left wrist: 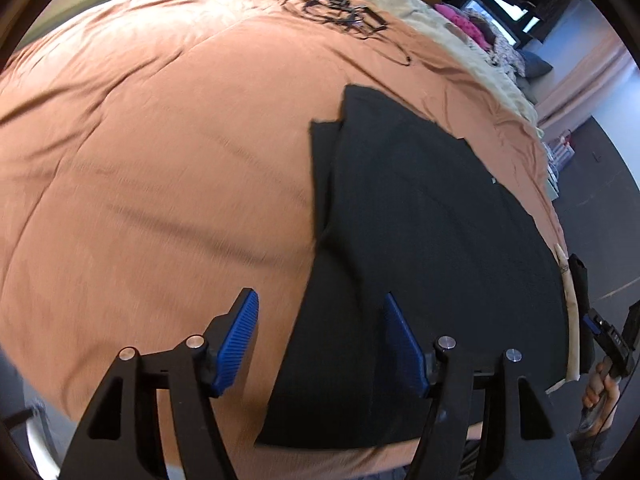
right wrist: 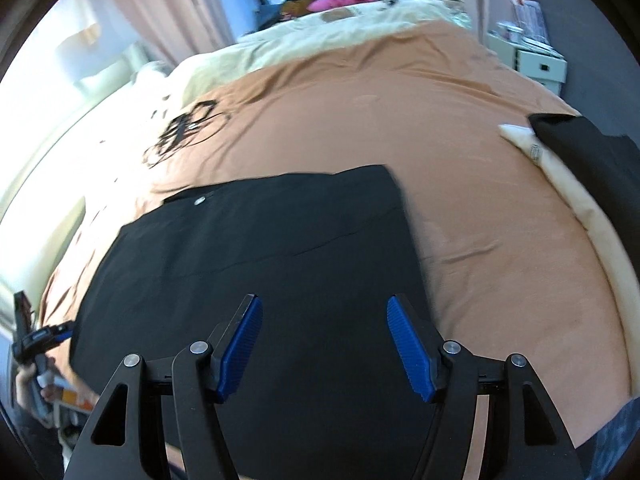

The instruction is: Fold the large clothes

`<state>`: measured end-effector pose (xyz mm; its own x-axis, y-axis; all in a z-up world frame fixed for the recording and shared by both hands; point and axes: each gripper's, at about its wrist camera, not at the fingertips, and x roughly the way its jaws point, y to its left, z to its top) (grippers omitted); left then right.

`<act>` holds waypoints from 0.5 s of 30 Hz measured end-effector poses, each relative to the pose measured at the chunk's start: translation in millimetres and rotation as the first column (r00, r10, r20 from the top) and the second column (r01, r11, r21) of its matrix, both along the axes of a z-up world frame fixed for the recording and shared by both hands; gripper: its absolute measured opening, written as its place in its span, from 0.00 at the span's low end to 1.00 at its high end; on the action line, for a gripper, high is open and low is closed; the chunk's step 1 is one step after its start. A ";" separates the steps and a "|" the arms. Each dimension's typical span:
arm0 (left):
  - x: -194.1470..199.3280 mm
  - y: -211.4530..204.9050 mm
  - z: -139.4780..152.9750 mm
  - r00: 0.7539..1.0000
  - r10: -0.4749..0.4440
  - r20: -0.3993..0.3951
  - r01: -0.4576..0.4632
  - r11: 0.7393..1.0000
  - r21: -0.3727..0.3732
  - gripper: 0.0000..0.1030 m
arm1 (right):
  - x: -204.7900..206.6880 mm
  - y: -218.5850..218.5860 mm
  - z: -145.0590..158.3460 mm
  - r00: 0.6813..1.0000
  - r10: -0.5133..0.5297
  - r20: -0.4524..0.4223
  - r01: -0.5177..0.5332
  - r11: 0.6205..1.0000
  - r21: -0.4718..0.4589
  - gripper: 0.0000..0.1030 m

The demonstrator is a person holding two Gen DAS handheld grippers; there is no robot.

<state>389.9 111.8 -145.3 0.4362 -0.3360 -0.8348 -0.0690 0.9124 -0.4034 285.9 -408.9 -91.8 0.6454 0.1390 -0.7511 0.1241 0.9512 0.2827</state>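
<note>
1. Blue ribbed pads [left wrist: 236, 344] of the left gripper [left wrist: 320, 340] fill the foreground of the left wrist view; the jaws stand apart with nothing between them, above the near left edge of the black garment [left wrist: 420, 240].
2. Right gripper [right wrist: 324, 344]: jaws likewise apart and empty, hovering over the near part of the same black garment [right wrist: 260, 260], which shows a small button [right wrist: 199, 201] near its far edge.
3. Garment position: it lies flat on the orange bedcover [left wrist: 140, 160], already doubled into a rough rectangle, with layered edges visible at its far corner in the left wrist view.
4. Judged stage: a fold appears set down and released; a further fold or smoothing probably remains.
5. Advice for the step: take both near corners at matching points, pinch all layers together, lift evenly, and lay the edge square to the far edge so no crease is trapped.
6. Surface: a bed, soft and slightly wrinkled, so cloth may drag; a tangle of black cable [left wrist: 340, 12] rests well apart from the garment.
7. Surroundings: a cream blanket [right wrist: 304, 40] beyond the bedcover, a pink item [right wrist: 344, 0], curtains [right wrist: 176, 8], white boxes [right wrist: 536, 60], and another dark cloth [right wrist: 592, 160] at the bed's right edge.
</note>
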 end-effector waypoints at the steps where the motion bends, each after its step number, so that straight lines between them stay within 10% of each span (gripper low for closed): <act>1: -4.0 1.8 -2.9 1.000 0.009 -0.003 -0.009 1.000 -0.003 0.64 | -2.5 9.7 0.0 1.000 0.019 -0.001 -0.019 1.000 0.001 0.64; 5: -25.3 6.9 -12.3 1.000 0.021 -0.001 -0.021 1.000 -0.023 0.62 | -9.7 47.5 -6.0 0.996 0.089 -0.003 -0.089 0.996 0.016 0.60; 8: -35.9 5.3 -18.8 1.000 0.012 -0.004 -0.013 0.998 -0.053 0.39 | -12.3 76.7 -16.1 0.990 0.139 -0.021 -0.138 0.990 0.036 0.56; 15: -53.3 10.8 -16.0 0.998 0.055 0.003 -0.055 0.996 -0.066 0.37 | -21.1 140.5 -27.5 0.966 0.255 -0.042 -0.253 0.967 0.037 0.45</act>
